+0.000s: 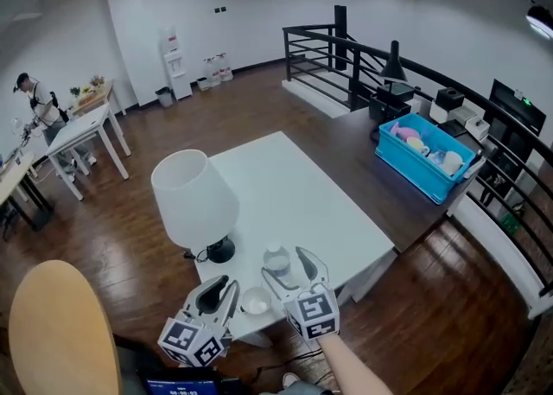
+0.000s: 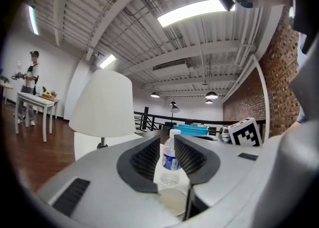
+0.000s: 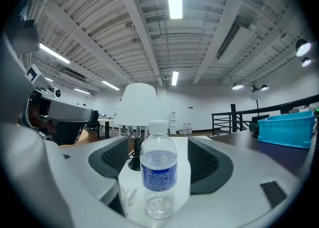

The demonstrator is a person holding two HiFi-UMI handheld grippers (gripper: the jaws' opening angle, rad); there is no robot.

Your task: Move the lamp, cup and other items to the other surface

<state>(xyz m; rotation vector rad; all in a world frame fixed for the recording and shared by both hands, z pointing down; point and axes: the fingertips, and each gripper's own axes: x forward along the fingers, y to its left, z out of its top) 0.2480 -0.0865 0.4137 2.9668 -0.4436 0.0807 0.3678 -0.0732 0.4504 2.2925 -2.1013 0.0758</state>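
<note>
A lamp with a white shade stands on the white table at its near left. A clear water bottle with a blue label stands upright near the front edge. My right gripper is open around it; in the right gripper view the bottle sits between the jaws with a gap on each side. A small white cup rests just ahead of my left gripper, whose jaws stand a narrow gap apart on nothing. The left gripper view shows the cup low in that gap and the bottle beyond.
A dark table stands behind on the right with a blue bin of items and a black desk lamp. A black railing runs behind. A wooden chair back is at the near left. A person stands far left.
</note>
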